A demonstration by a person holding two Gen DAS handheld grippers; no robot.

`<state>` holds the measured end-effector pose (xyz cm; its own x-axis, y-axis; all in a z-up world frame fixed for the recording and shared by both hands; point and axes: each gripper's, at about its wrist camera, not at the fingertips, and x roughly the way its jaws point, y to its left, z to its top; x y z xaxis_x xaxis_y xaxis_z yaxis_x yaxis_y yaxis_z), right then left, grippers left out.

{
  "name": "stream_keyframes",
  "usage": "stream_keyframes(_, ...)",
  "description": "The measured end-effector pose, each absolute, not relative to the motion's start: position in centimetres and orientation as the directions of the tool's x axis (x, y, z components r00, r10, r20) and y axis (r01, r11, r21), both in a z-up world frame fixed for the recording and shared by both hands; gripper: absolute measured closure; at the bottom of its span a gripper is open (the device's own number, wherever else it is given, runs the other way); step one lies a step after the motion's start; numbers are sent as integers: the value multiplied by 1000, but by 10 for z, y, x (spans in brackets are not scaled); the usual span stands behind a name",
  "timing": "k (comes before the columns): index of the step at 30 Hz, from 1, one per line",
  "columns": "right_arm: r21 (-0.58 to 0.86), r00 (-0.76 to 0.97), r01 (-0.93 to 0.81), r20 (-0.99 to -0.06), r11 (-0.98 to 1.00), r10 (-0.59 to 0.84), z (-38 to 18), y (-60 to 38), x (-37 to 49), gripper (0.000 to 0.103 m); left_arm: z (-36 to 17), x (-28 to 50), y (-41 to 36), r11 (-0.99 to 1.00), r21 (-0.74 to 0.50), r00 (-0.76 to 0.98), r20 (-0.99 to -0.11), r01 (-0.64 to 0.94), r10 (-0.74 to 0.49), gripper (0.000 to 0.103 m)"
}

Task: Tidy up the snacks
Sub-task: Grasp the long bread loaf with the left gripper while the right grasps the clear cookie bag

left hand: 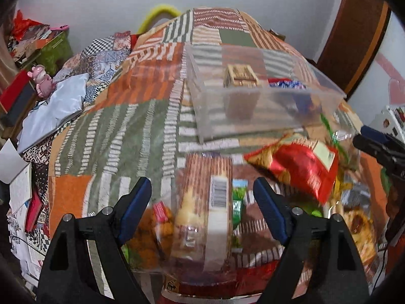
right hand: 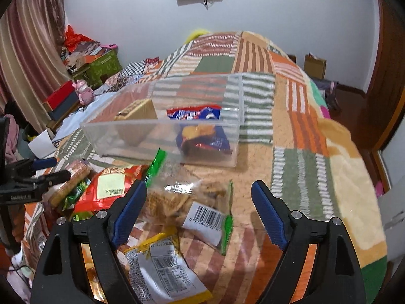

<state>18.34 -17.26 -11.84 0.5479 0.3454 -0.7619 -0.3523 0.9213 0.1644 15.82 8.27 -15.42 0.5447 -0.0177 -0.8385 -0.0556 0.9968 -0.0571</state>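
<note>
Both grippers open above the snack pile, clear bin beyond.

I held the left gripper with jaws wide apart, gripping nothing, over a clear biscuit packet lying between its fingers. The right gripper was likewise spread wide and empty, above a green-edged clear snack bag. A red bag lay to the left of it. The clear bin sat farther off on the patchwork blanket, holding a tan box at left and a blue-and-red packet at right.
</note>
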Motion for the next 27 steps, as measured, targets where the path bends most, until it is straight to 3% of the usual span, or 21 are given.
stream_keyframes(8,192,513,-362,-776,912,367,-129,-163,188,16,-164,152,77,999,-22,545,-838,-26,-4,28)
stream_keyframes(17,219,460,-346,-808,913,368,-147,-161,198,9,-169,152,75,999,42,565,-825,3,33,49)
stream_keyframes(18,223,458,-344,-808,912,371,-146,-163,199,9,-170,153,75,999,34,562,-827,9,23,57)
stream_keyframes(22,248,434,-349,-812,904,390,-150,-166,202,9,-171,154,76,1000,27,563,-826,15,14,57)
stream_keyframes(27,285,431,-328,-803,900,412,-152,-173,201,26,-169,151,74,999,25,570,-822,20,9,57)
